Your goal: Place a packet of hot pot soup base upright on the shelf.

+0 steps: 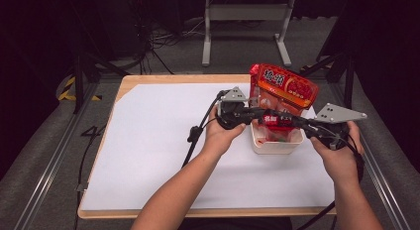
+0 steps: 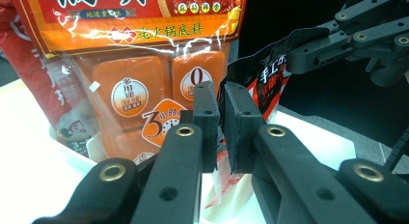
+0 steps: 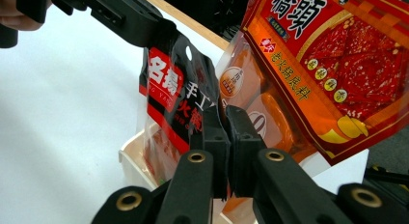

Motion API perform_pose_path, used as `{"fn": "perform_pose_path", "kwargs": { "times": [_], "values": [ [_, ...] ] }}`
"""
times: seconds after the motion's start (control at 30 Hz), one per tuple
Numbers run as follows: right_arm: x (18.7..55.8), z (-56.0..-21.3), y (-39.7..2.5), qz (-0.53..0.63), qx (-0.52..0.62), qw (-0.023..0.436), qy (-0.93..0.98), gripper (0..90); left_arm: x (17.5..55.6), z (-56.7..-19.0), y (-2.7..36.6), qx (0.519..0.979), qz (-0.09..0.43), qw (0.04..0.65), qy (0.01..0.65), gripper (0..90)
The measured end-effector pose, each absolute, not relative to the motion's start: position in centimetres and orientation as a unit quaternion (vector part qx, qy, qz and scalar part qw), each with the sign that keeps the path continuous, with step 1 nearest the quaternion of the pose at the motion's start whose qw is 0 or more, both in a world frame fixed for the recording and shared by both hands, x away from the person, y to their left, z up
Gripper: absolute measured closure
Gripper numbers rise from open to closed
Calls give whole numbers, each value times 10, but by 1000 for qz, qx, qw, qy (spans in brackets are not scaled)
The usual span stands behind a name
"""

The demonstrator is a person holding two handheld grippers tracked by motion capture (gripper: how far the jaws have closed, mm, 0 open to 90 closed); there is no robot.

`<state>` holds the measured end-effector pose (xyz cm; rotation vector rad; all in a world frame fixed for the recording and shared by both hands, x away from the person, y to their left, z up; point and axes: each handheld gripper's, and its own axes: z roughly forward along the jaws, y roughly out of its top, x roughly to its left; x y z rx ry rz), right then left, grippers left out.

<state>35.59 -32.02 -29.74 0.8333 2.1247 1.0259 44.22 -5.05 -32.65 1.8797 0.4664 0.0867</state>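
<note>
Claws (image 1: 270, 113) on black packet (image 3: 176, 93), label side.

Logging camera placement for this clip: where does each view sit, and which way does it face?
High view: above the person's side, looking forward and down on the table; both forearms, left gripper and right gripper show.
Left gripper view: rides the left gripper, looking along its jaws clamped on the black-and-red packet; the other gripper is at upper right.
Right gripper view: rides the right gripper, jaws on the same packet, white bin below.
All share the large orange packet.
</note>
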Motion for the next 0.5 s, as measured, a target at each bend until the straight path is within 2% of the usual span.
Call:
{"fn": "perform_pose_path", "kwargs": {
  "times": [0.33,0.5],
  "values": [
    [356,-301,-324,380,329,301,810,863,442,-332,-53,802,25,562,200,826],
    [356,-301,-326,374,338,292,813,850,443,-334,-55,803,18,561,202,762]
  ]
}}
